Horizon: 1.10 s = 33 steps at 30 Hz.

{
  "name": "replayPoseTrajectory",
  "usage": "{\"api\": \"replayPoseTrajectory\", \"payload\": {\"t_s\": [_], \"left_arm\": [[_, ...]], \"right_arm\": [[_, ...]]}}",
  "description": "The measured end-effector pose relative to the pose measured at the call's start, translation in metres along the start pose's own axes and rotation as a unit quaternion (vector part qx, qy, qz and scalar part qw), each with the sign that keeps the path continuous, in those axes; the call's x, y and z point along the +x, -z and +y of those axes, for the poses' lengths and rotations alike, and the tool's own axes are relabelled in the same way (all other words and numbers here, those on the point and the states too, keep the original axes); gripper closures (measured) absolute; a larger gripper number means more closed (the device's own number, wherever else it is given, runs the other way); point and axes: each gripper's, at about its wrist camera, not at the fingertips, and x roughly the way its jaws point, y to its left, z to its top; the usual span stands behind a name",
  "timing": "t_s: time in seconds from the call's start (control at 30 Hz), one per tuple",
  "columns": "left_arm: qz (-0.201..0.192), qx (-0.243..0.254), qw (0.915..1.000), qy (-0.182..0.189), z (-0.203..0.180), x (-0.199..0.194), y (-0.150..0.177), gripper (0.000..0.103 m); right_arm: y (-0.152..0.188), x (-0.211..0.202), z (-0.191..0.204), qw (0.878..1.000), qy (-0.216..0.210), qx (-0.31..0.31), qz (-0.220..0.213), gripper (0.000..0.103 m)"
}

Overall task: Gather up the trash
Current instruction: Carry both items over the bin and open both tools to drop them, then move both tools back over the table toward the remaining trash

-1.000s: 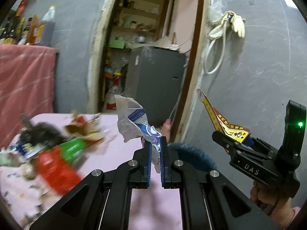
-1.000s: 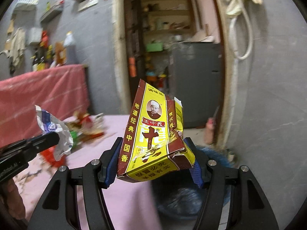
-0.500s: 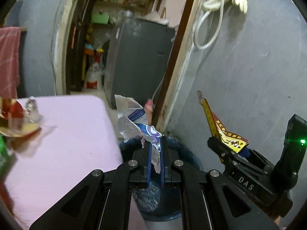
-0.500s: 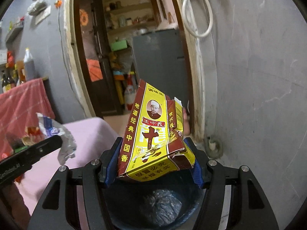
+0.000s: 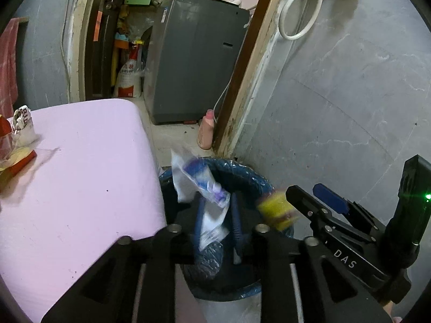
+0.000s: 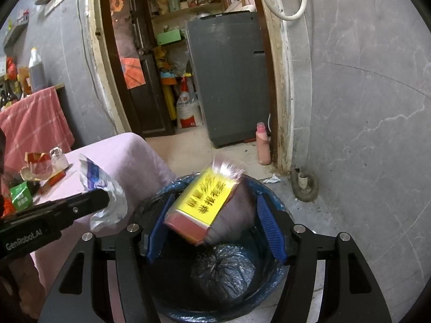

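Grey washing machine (image 6: 229, 80), standing inside the doorway; white-and-red sack (image 6: 188, 111) on the floor just to its left, green box (image 6: 168, 37) on the shelf above and left of it, pink bottle (image 6: 263, 145) on the floor at its front right corner, against the door frame (image 6: 280, 94). White hose (image 6: 285, 13) looped on the grey wall up and to the right of the machine. Dark bottle (image 6: 37, 71) and red cloth (image 6: 35, 123) well apart to its left, past the dark door (image 6: 129, 62).
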Motion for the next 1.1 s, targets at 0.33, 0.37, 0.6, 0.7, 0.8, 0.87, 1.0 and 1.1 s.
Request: {"api": "replayPoseTrajectory", "payload": {"t_s": [0.33,0.37,0.6,0.7,0.8,0.87,1.0,1.1], "left_arm": [[-0.054,-0.008,0.9982,-0.023,-0.002,-0.030,-0.004,0.053],[-0.065,-0.008,0.9974,-0.029,-0.001,-0.036,-0.005,0.050],[-0.140,-0.008,0.9863,-0.087,0.007,-0.087,-0.007,0.016],[-0.164,-0.004,0.9797,-0.116,0.013,-0.110,-0.004,0.006],[-0.181,-0.003,0.9736,-0.139,0.021,-0.130,-0.001,0.005],[-0.185,-0.004,0.9710,-0.151,0.027,-0.141,0.006,0.005],[-0.195,-0.012,0.9643,-0.178,0.044,-0.167,0.023,0.004],[-0.199,-0.021,0.9604,-0.194,0.053,-0.183,0.040,0.004]], "right_arm": [[-0.014,-0.020,0.002,0.999,0.015,0.008,-0.048,0.032],[-0.017,-0.023,0.004,0.998,0.017,0.006,-0.056,0.030],[-0.031,-0.059,0.027,0.992,0.016,-0.013,-0.127,0.014],[-0.035,-0.069,0.038,0.989,0.006,-0.019,-0.149,0.002],[-0.036,-0.080,0.053,0.986,-0.009,-0.025,-0.167,0.000],[-0.036,-0.084,0.062,0.984,-0.021,-0.028,-0.173,0.000],[-0.030,-0.094,0.082,0.982,-0.042,-0.032,-0.181,0.000],[-0.026,-0.098,0.098,0.981,-0.059,-0.032,-0.183,0.000]]}}
